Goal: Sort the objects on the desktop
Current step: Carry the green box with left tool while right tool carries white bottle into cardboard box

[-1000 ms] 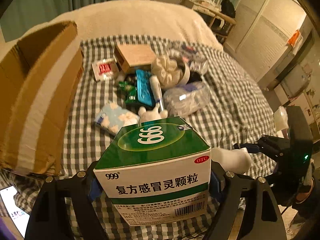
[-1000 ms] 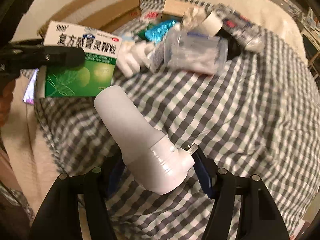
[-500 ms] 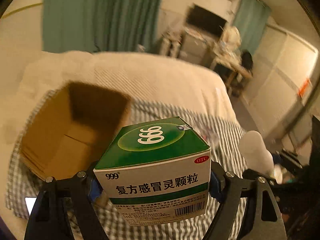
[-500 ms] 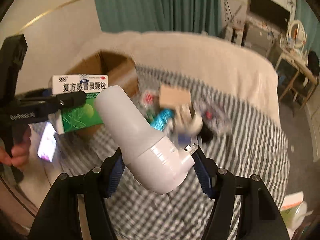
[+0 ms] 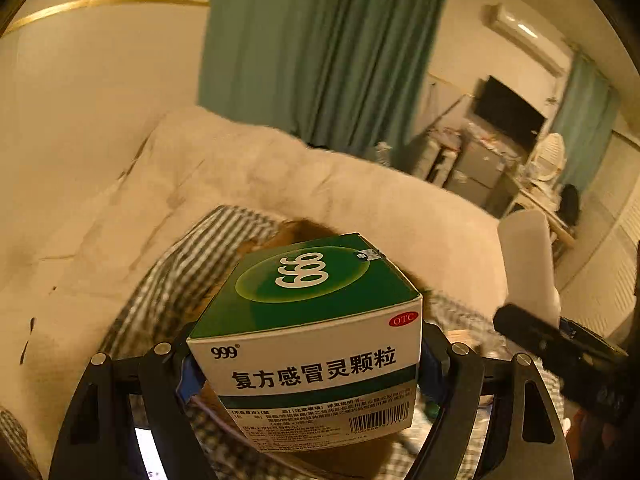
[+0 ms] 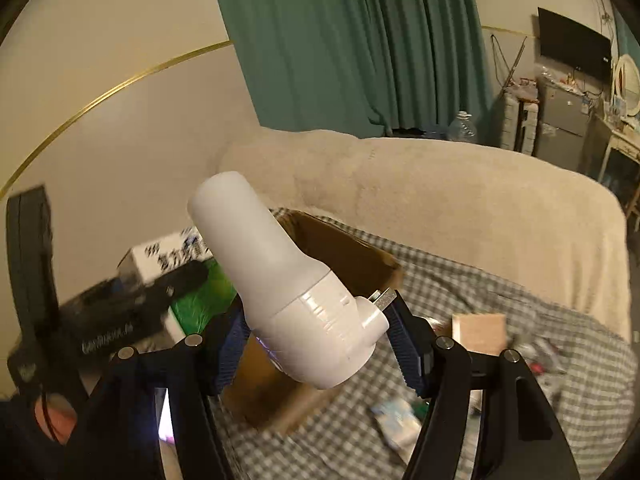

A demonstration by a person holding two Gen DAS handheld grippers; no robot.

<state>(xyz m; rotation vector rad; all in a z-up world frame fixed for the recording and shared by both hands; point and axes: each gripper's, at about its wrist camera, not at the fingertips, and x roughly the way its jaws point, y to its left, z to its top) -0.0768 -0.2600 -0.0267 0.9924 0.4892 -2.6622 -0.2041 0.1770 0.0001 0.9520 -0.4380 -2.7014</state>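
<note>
My left gripper (image 5: 308,364) is clenched on the green-and-white medicine box (image 5: 308,332), raised above the checked bedcover (image 5: 176,272); my right gripper (image 6: 316,344) is clenched on the white night-light plug (image 6: 280,284), tilted up-left, over the open cardboard box (image 6: 340,252); remaining items (image 6: 476,332) lie on the bedcover.

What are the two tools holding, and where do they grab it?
The left tool pinches the green medicine box by its two side faces. The right tool squeezes the white plug-in light around its wide base.
</note>
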